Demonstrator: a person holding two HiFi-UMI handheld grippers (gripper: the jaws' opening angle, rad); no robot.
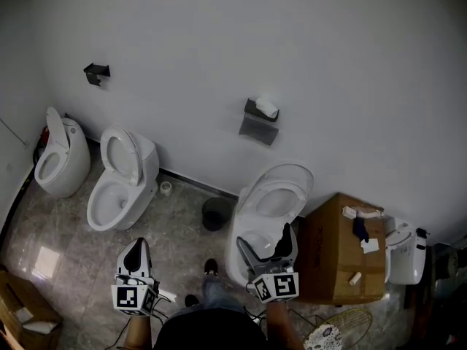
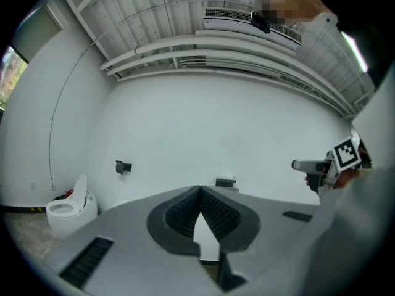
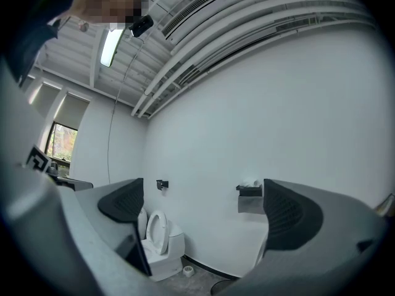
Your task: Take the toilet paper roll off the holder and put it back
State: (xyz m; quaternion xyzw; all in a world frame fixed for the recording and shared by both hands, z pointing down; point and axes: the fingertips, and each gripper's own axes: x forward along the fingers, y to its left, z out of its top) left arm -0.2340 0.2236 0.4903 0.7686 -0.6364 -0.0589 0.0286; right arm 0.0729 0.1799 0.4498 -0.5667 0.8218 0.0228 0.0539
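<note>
White-walled washroom, three toilets along the floor. Toilet paper roll resting at the top of the dark wall holder, above the nearest toilet and well apart from both grippers. Left gripper with pads pressed together on nothing; right gripper spread wide, empty, aimed toward the wall. Roll judged light, soft and easily crushed: best pinched gently across its width, clear of any loose sheet, then lifted straight off.

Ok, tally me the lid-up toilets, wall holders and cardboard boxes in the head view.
Lid-up toilets: 3
Wall holders: 2
Cardboard boxes: 2
Total: 7
</note>
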